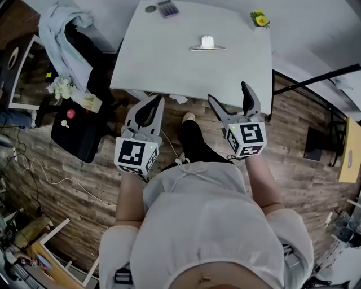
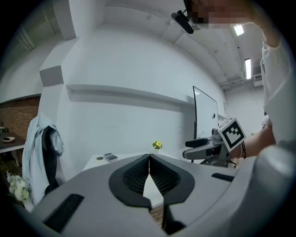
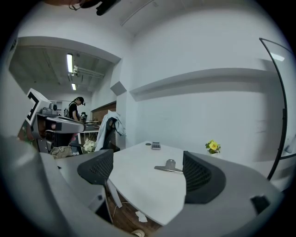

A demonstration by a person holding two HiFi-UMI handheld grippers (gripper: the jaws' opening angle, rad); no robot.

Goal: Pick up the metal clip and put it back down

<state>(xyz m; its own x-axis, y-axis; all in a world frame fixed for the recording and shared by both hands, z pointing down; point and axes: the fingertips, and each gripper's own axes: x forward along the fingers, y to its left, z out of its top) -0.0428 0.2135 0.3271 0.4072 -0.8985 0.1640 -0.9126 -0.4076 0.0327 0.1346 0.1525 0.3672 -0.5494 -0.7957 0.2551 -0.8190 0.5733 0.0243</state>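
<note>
The metal clip (image 1: 207, 44) lies flat on the white table (image 1: 169, 62), toward its far side; it also shows as the metal clip (image 3: 169, 167) between the jaws' lines in the right gripper view. My left gripper (image 1: 153, 104) hovers over the table's near edge with its jaws shut together and nothing between them. My right gripper (image 1: 232, 96) hangs at the near edge too, jaws wide apart and empty. Both are well short of the clip.
A calculator (image 1: 168, 8) and a small dark disc (image 1: 150, 9) sit at the table's far edge, and a yellow flower (image 1: 259, 18) at the far right corner. A chair draped with a pale jacket (image 1: 62, 28) stands to the left. Wooden floor lies below.
</note>
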